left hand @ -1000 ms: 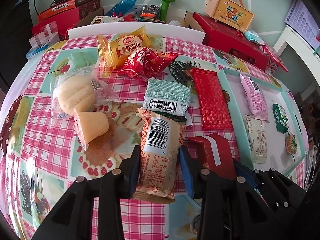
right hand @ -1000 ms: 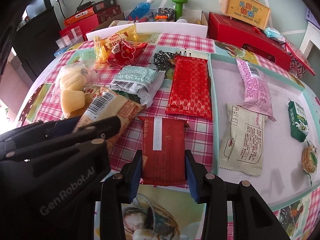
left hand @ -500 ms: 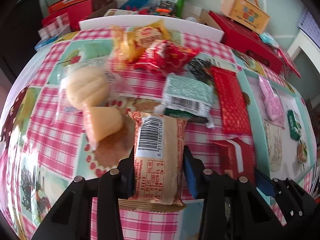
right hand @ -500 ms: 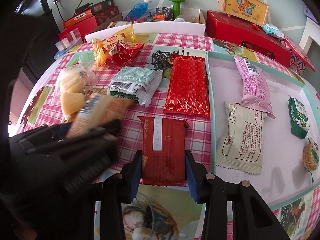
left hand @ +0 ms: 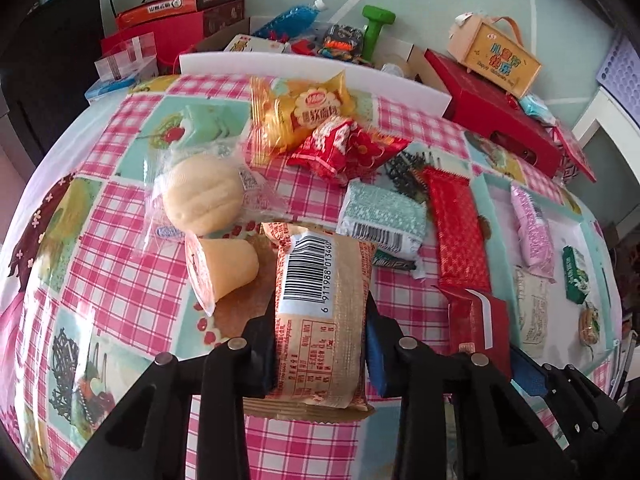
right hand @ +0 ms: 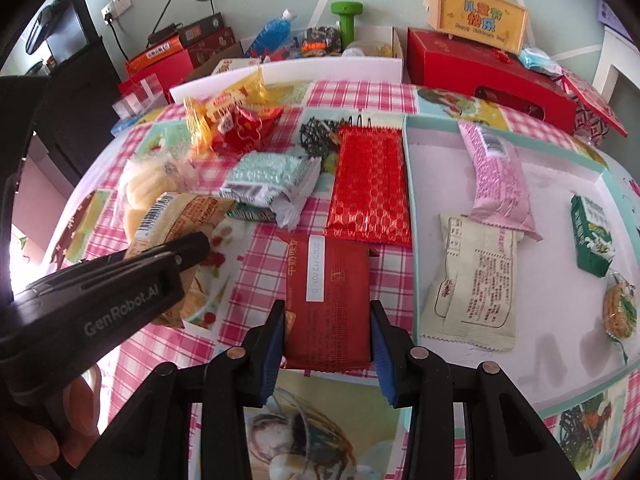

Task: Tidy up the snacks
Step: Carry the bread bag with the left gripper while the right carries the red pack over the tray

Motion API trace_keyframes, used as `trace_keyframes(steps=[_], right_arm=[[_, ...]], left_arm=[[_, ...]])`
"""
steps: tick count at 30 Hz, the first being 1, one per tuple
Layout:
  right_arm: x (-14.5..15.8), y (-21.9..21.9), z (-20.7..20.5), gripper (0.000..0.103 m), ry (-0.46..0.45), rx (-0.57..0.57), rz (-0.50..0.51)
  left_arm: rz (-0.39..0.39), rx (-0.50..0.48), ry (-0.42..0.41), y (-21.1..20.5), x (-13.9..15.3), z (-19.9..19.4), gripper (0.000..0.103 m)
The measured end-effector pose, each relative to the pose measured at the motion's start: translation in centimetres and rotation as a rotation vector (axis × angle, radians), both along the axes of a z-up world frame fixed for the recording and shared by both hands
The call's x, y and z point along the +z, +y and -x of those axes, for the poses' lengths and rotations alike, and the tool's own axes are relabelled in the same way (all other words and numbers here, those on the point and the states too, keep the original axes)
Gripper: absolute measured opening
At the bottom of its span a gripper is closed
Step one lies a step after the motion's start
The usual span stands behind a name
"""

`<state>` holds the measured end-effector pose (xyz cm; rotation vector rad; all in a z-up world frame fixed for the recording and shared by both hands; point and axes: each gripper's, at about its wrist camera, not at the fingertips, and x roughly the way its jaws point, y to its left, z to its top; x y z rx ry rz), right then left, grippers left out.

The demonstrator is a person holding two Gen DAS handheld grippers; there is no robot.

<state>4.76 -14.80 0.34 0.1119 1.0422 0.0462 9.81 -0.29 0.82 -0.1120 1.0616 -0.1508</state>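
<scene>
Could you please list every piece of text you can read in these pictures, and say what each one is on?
"6 911988 013460": barcode on the tan snack packet in the left gripper.
"2025/12/01 B": white strip on the dark red packet in the right gripper.
"GenRobot.AI": left gripper's body, seen from the right wrist.
"Happy Children's Day": yellow gift box.
Other print is unreadable.

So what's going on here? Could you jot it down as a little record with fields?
setting: checked tablecloth strewn with wrapped snacks
left gripper: jaws have just been closing on the tan packet with a barcode, pads against its sides
right gripper: shut on the dark red packet
tray: holds a pink packet, cream packet, green packet, a small biscuit
still on the cloth: long red packet, mint packet, bun, jelly cup
</scene>
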Motion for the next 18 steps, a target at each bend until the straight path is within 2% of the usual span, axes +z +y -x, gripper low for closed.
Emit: trace_keyframes(steps=[6, 12, 18], right_arm=[[2.8, -0.9, 1.0, 0.042, -0.083, -0.028, -0.017], [4.8, -2.8, 1.8, 0.042, -0.132, -0.086, -0.017], [4.8, -8.1, 2.6, 0.042, -0.124, -0.24, 0.006]], left_arm=[[0.027, 0.0, -0.084, 0.0, 3.2, 1.0, 0.037], [0.041, -0.028, -0.121, -1.5, 4.6, 1.5, 0.037], [0.035, -0.122, -0.127, -5.6, 4.7, 2.0, 0.037]])
